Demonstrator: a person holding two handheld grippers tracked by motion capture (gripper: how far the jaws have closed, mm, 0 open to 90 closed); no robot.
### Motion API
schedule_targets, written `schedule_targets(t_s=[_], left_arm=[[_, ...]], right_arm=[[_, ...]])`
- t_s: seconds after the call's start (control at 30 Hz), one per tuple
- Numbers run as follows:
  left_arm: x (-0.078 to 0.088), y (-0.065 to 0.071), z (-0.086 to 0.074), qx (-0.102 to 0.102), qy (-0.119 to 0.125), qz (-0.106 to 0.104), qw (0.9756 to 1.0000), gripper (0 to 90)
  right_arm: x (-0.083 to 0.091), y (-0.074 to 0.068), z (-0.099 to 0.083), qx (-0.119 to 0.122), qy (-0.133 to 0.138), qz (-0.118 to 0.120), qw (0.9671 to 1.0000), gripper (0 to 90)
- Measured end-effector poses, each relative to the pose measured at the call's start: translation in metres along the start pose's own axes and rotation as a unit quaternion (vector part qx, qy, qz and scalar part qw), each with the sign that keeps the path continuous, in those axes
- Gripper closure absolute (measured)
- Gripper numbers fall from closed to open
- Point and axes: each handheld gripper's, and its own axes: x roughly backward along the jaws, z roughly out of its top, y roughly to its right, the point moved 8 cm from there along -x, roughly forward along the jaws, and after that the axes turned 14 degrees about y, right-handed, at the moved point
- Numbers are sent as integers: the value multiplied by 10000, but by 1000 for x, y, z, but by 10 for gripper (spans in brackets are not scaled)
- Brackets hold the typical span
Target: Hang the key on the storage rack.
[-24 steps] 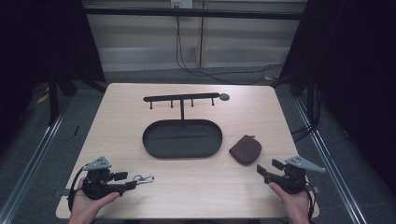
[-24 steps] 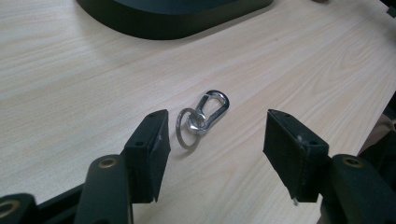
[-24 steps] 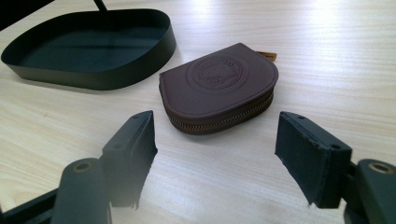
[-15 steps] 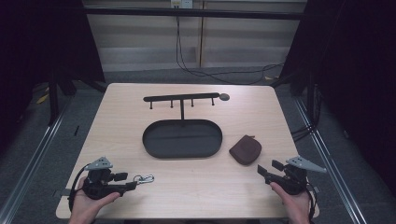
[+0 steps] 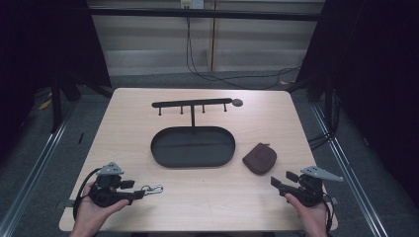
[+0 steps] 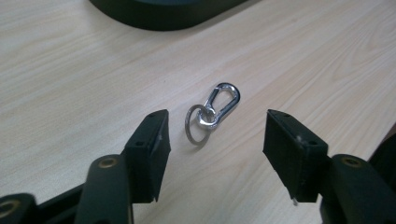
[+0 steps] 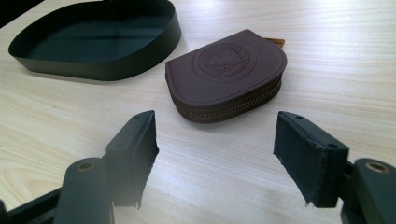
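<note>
A person's two hands rested at the near edge of a pale wood tabletop (image 5: 128,123), each holding a two-jaw gripper. The left gripper (image 5: 139,193) lay low at the near left corner, its black jaws spread wide and holding nothing; in the left gripper view, a small silver carabiner (image 6: 219,103) linked to a split key ring (image 6: 196,125) lay flat on the wood just ahead of the gap between the jaws, touching neither. From the high view the same carabiner (image 5: 152,188) sat just beyond the jaw tips, pointing toward the middle of the tabletop. The right gripper (image 5: 279,179) was held at the near right corner, a grey three-cornered plate (image 5: 322,173) on top, and its jaws too stood wide apart and empty. Ahead of them, in the right gripper view, lay a brown leather zip pouch (image 7: 226,74) with a round embossed seal on its flap and a small tan tab at its far corner; the pouch lay apart from both jaws. In the high view the pouch (image 5: 260,158) lay just right of a black oval tray (image 5: 192,162), near it but not touching. The tray sat at the centre of the tabletop, and from its far side rose a thin post carrying a black crossbar (image 5: 191,103) with four short pegs hanging from it and a round disc at its right end. Cables (image 5: 217,74) trailed across the floor beyond the table.
</note>
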Motion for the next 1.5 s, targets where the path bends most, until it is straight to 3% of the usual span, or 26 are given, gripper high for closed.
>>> schedule_targets(t_s=[0.13,0.37,0.5,0.67,0.73,0.87,1.13,1.33,1.43,1.47,1.5], left_arm=[[-7,2,-2,-194,-314,37,9993,370],[-7,0,10,-344,-414,22,9985,398],[-7,-1,17,-550,-578,-84,9968,435],[-10,-2,24,-665,-790,-303,9942,482],[-11,-2,24,-621,-820,-308,9942,489],[-17,-6,23,-666,-1076,-361,9913,529],[-23,-12,20,-598,-1359,-424,9880,580],[-25,-16,23,-513,-1512,-332,9866,631],[-27,-16,22,-502,-1649,-346,9844,634],[-29,-15,21,-512,-1745,-342,9827,634],[-29,-15,21,-512,-1745,-342,9827,634]], right_arm=[[-1,-2,-1,28,-43,51,10000,306],[-2,-3,-2,57,-100,102,9999,306],[-3,-3,-2,-14,-112,94,9999,306],[-3,-3,-2,8,-124,105,9999,306],[-3,-3,-2,8,-125,105,9999,306],[-3,-3,-3,-3,-145,103,9998,306],[-4,-4,-4,17,-197,120,9997,305],[-6,-5,-5,50,-269,146,9995,303],[-6,-5,-6,61,-277,147,9995,302],[-7,-4,-6,53,-286,149,9995,302],[-7,-4,-6,53,-286,149,9995,302]])
